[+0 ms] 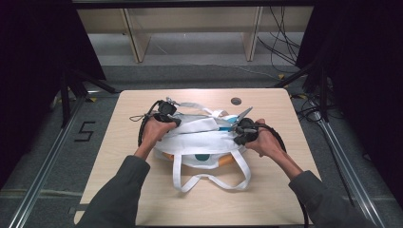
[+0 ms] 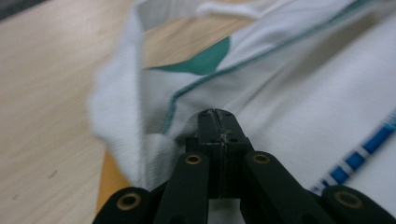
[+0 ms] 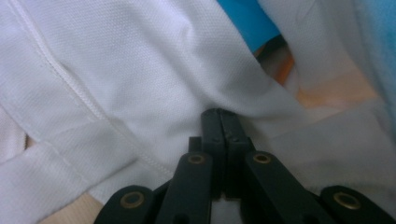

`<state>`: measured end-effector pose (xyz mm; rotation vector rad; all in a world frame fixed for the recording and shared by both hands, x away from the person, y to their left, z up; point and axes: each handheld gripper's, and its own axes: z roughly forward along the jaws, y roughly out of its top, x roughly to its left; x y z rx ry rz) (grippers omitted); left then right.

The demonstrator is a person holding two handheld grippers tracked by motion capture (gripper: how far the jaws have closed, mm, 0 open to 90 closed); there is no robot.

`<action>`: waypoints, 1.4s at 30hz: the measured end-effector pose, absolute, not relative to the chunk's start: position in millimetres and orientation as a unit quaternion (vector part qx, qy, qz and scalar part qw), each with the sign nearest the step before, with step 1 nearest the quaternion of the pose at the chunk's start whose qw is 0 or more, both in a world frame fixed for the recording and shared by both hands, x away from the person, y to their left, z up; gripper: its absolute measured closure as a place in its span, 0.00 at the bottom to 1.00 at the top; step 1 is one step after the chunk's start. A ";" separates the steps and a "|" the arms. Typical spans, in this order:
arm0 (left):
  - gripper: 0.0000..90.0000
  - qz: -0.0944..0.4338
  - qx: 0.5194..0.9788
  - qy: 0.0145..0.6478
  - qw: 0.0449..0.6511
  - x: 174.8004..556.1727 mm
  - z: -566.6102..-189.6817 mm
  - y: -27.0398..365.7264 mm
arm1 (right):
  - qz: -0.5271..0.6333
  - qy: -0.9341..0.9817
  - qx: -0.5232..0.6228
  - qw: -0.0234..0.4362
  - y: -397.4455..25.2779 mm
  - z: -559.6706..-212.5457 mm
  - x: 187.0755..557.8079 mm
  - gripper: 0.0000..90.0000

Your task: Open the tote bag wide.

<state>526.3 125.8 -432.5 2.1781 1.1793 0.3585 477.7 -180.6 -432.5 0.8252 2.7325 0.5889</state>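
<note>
A white cloth tote bag with long looped handles lies in the middle of the table, printed with teal, orange and blue. My left gripper is at the bag's left upper edge, and in the left gripper view its jaws are shut on a fold of the white fabric beside a teal-piped seam. My right gripper is at the bag's right upper edge. In the right gripper view its jaws are pressed together on the white cloth, with blue and orange showing behind.
The light wooden table has a round cable hole near its far edge. Black cables trail from both grippers. Beyond the table stand wooden shelf legs on a grey floor, with dark curtains at both sides.
</note>
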 end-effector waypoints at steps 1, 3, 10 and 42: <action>0.99 0.132 0.824 0.452 0.316 526.8 -432.4 125.7 | 0.195 0.934 0.277 0.116 -179.4 -430.1 476.3 1.00; 0.99 0.153 0.835 0.430 0.307 520.3 -425.6 123.1 | 0.189 0.936 0.271 0.122 -176.5 -424.8 475.1 1.00; 0.98 0.157 0.843 0.379 0.348 491.5 -396.9 110.7 | 0.267 0.914 0.266 0.150 -172.4 -394.0 472.6 1.00; 0.99 0.174 0.870 0.362 0.285 532.6 -412.2 50.7 | 0.314 0.926 0.199 0.070 -134.6 -402.6 436.1 1.00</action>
